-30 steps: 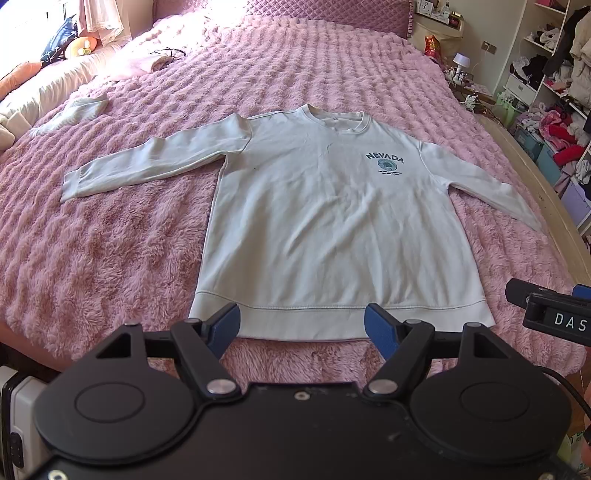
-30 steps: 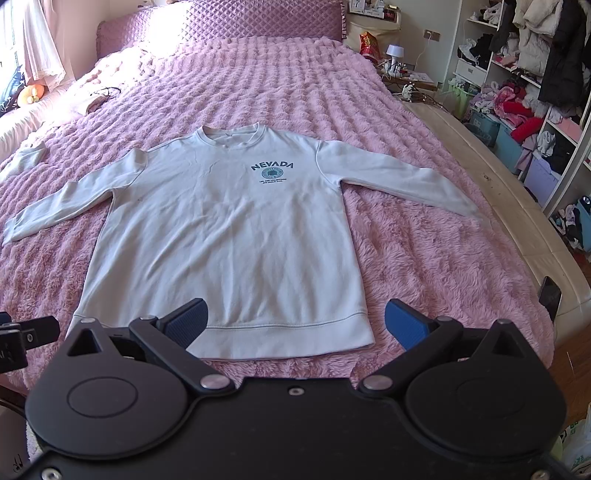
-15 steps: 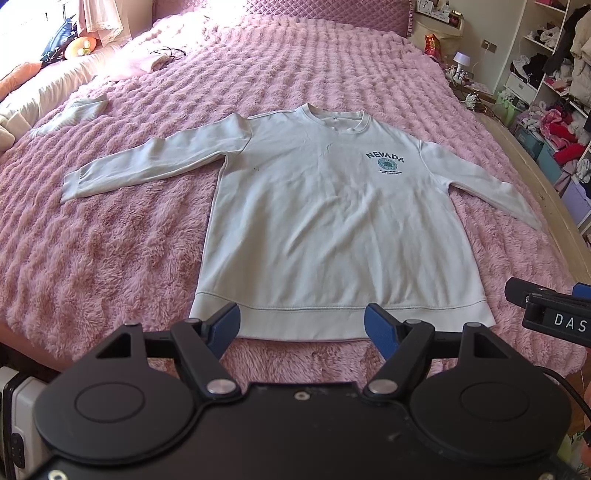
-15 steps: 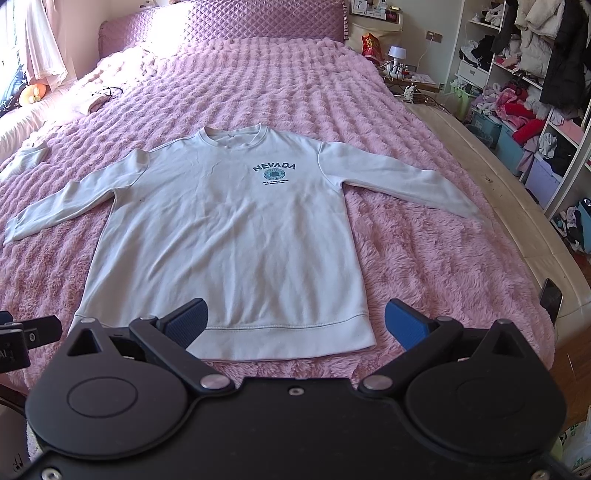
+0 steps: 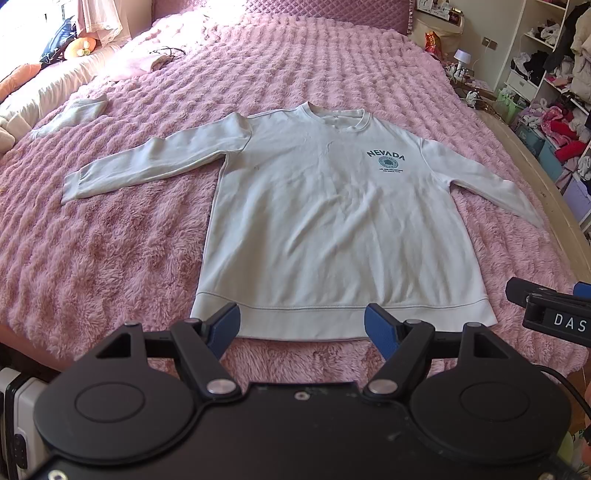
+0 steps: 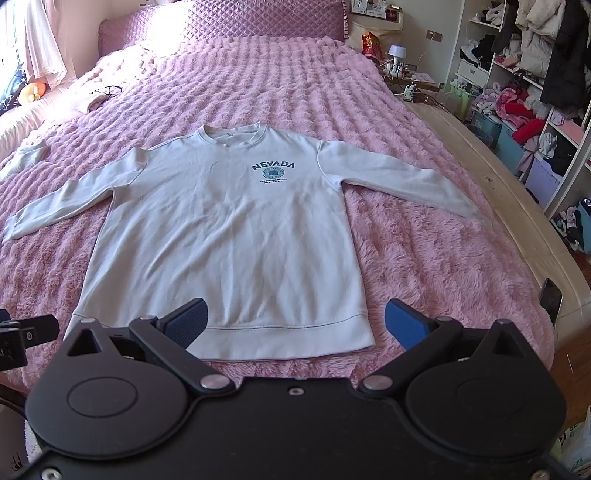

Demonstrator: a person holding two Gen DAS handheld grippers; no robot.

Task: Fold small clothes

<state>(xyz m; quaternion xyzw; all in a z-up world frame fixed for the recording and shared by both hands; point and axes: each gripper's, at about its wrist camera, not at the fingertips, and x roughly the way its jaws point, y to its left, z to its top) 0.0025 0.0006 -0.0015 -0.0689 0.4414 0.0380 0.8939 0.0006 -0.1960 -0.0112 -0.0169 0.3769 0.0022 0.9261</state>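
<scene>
Nothing has shifted: both grippers' jaws stay open above the flat sweatshirt [image 5: 332, 229].

Bright daylight enters from far ahead and to the left of each gripper, blowing out the window [image 5: 22, 26] and the bed's [image 6: 424, 258] far end near the headboard [image 6: 236, 18] to white glare. Shadows are soft and faint. Focus is sharp throughout. Fisheye distortion bends the shelves [image 6: 554, 92] and the bed's edge at the frame borders.
</scene>
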